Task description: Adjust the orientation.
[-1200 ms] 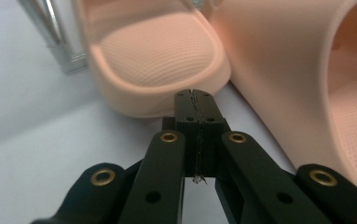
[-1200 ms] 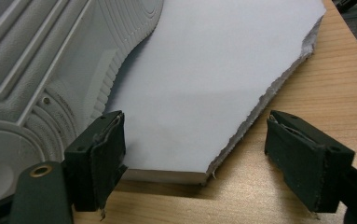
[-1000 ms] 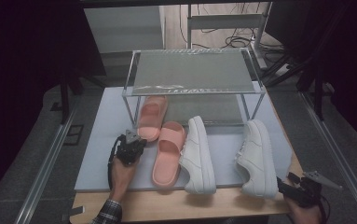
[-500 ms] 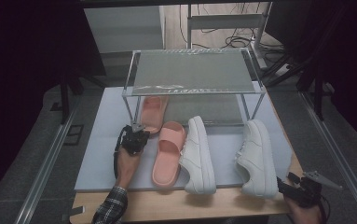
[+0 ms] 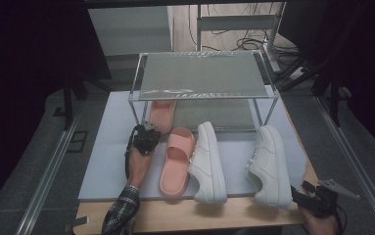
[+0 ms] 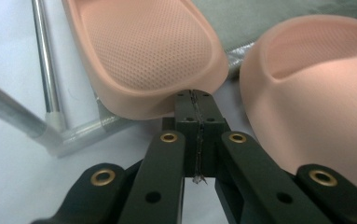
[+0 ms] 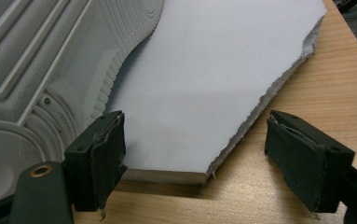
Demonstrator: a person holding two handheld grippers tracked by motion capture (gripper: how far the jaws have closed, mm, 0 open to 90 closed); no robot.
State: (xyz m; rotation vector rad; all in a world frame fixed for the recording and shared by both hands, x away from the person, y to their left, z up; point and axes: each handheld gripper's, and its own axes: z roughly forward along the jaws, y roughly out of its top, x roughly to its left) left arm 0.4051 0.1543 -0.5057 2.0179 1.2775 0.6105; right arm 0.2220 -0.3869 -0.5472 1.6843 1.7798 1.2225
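Foam slide under the rack is light and squashy, so with your left gripper fingers closed at its heel rim, open and pinch that rim; right gripper idles open.

The high view is dim and soft, its edges sinking into near-black, with light from above falling on the white mat and a pale sheen on the glass shelf. In the left gripper view the pink slipper is evenly lit and sharp, while the nearest parts of the tongs blur. The right gripper view is brighter, with a soft shadow under the mat's torn edge on the counter.
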